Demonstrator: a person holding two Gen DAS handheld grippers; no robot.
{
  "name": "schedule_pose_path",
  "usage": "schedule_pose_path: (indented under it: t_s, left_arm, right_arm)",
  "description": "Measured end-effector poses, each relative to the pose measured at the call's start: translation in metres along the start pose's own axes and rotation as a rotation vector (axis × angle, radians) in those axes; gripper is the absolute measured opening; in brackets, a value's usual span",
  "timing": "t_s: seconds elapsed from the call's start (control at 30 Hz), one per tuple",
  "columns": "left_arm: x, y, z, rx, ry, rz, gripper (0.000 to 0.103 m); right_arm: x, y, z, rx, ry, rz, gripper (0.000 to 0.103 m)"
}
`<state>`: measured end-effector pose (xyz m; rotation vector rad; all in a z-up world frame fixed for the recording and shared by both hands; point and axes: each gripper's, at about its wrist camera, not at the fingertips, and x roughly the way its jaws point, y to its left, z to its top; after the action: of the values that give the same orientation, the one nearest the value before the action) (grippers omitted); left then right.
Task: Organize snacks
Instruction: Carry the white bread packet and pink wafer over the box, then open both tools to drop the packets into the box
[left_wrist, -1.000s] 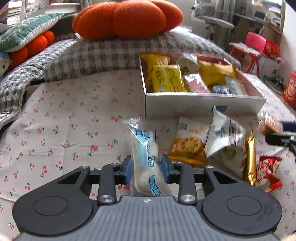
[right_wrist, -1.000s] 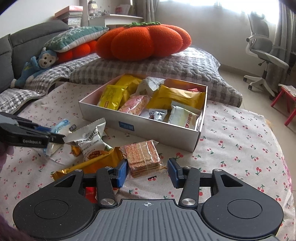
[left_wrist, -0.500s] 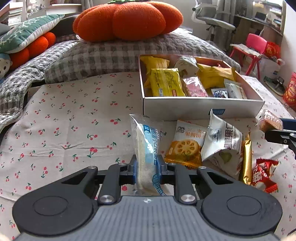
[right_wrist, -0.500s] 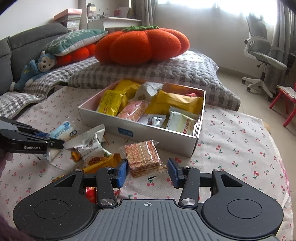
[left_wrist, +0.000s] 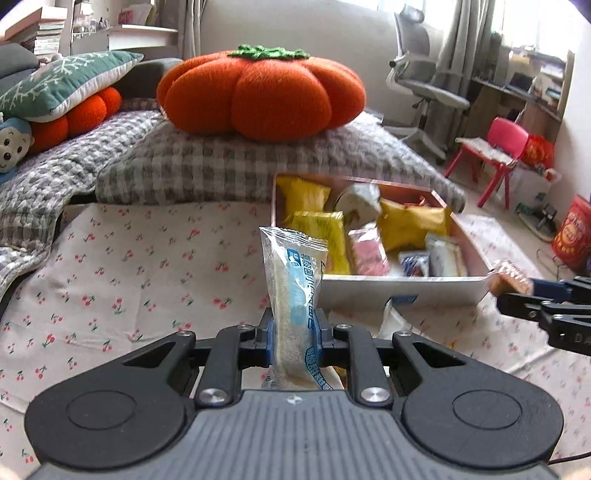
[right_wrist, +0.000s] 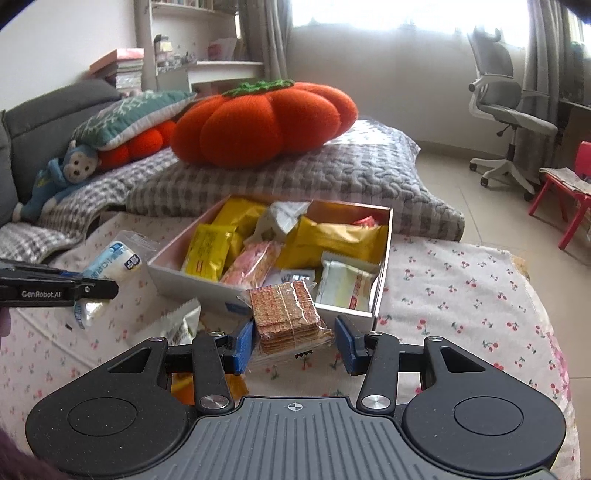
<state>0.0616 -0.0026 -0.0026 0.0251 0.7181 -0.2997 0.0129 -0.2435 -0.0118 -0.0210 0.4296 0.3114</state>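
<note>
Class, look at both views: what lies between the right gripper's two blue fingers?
A clear-wrapped cracker pack sits between the right gripper's fingers, in front of the snack box; the right wrist view shows it.

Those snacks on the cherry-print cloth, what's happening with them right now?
A person is sorting snacks into the white cardboard box, using a gripper in each hand. The left gripper is shut on a clear and blue wrapped rice-cake bar, held upright short of the box. The right gripper carries a clear-wrapped stack of brown crackers by the box's near wall. The box already holds several yellow and pink packets, and a few lie outside it.
</note>
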Motion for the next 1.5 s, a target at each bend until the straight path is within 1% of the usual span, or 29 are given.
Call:
schedule_pose_path:
  t_s: [0.2,0.47,0.57,0.73,1.07,1.37,1.4,1.5]
  left_arm:
    - [0.012,-0.012,0.018,-0.014,-0.016,-0.026,0.017]
    - [0.039,-0.030,0.039,-0.040,-0.009,-0.057,0.017]
    - [0.050,-0.042,0.043,-0.009,-0.018,-0.066,0.017]
    - [0.068,-0.054,0.046,0.036,-0.009,-0.064,0.017]
    - [0.093,-0.059,0.052,0.015,0.030,-0.058,0.018]
    - [0.100,-0.065,0.056,0.059,0.024,-0.043,0.019]
    - [0.099,-0.064,0.056,0.058,0.027,-0.046,0.019]
    - [0.100,-0.064,0.058,0.058,0.023,-0.041,0.028]
  right_arm:
    - [0.007,-0.014,0.019,0.052,-0.014,-0.025,0.045]
    - [0.032,-0.032,0.034,0.146,0.007,-0.038,0.045]
    - [0.042,-0.034,0.036,0.150,0.012,-0.038,0.045]
    - [0.057,-0.033,0.039,0.146,0.027,-0.032,0.046]
    - [0.078,-0.037,0.045,0.161,0.036,-0.043,0.046]
    - [0.089,-0.042,0.046,0.176,0.047,-0.066,0.046]
    - [0.089,-0.042,0.046,0.179,0.047,-0.068,0.046]
    - [0.088,-0.044,0.046,0.183,0.047,-0.072,0.049]
